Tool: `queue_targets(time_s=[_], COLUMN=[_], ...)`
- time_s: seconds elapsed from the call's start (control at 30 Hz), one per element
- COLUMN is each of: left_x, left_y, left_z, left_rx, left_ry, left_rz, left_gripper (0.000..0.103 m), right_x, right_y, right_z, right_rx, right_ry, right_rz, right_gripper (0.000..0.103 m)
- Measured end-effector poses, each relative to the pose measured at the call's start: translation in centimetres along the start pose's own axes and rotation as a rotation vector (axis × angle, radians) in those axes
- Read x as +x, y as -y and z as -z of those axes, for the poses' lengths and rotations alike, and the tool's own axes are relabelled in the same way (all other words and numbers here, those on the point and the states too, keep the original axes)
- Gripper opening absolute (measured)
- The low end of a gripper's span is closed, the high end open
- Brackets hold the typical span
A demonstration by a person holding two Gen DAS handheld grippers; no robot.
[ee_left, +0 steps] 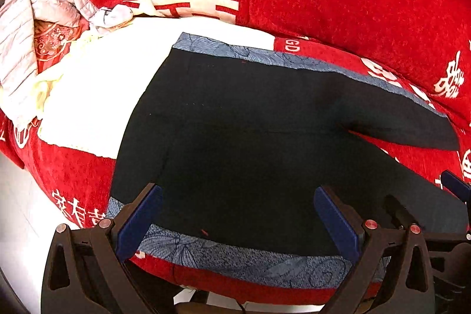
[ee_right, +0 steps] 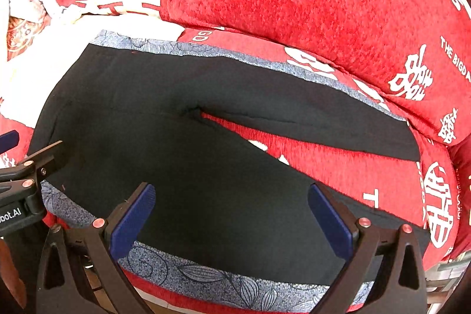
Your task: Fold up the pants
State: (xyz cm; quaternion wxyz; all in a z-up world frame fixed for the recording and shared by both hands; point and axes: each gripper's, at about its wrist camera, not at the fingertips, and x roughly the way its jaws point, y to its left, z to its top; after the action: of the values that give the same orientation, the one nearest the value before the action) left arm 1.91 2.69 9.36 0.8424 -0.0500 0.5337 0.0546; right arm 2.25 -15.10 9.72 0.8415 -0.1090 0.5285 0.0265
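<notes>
A pair of black pants [ee_left: 235,131] lies flat on a red cushioned seat, waist to the left, two legs spread to the right. It also shows in the right wrist view [ee_right: 182,155], with a red gap between the legs. My left gripper [ee_left: 238,214] is open and empty, hovering over the near edge of the pants by the waist and hip. My right gripper [ee_right: 232,211] is open and empty over the near leg. The left gripper's body shows at the left edge of the right wrist view [ee_right: 20,190].
The seat is a red cover with white characters [ee_left: 338,5], with a blue-grey patterned band [ee_left: 235,258] along its front edge. A white cloth [ee_left: 97,96] lies under the waist end. A heap of pink and grey clothes [ee_left: 44,2] sits far left.
</notes>
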Motion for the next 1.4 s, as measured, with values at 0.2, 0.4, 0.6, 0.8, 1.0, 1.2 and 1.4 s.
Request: queue_targets(time_s=[0.2,0.4,0.6,0.8,1.0,1.2,1.4], left_x=[0.3,1.7,3.8,5.3,7.0,8.6,10.2], left_y=[-0.2,-0.4,-0.4,-0.5,-0.8,-1.2,-1.4], left_z=[-0.7,-2.0,-3.8,-5.2,-5.8,-6.5,-7.4], left_rx=[0.002,0.000,0.025,0.026,0.037,0.039,0.043], left_ry=[0.043,0.032,0.017,0.018,0.007,-0.006,-0.028], left_rz=[-0.002,0.003,-0.020,-0.033,-0.043,-0.051,-0.053], left_gripper=[0.103,0.103,0.103,0.103,0.103,0.103,0.103], right_x=[0.8,2.0,3.8,5.4,7.0,8.7,10.4], right_y=[-0.1,0.3,1.0,1.7,1.6,1.2,0.9], right_z=[-1.2,-2.5,-4.0,-5.7,-7.3,-9.2,-10.5], right_rx=[-0.007,-0.003,0.007,0.027,0.010,-0.021,-0.040], right_ry=[-0.001,-0.009,-0.024,-0.034,-0.041,-0.051,-0.066], right_rz=[0.002,-0.004,-0.001,0.001,0.006,0.009,0.006], right_gripper=[0.103,0.103,0.103,0.103,0.103,0.103,0.103])
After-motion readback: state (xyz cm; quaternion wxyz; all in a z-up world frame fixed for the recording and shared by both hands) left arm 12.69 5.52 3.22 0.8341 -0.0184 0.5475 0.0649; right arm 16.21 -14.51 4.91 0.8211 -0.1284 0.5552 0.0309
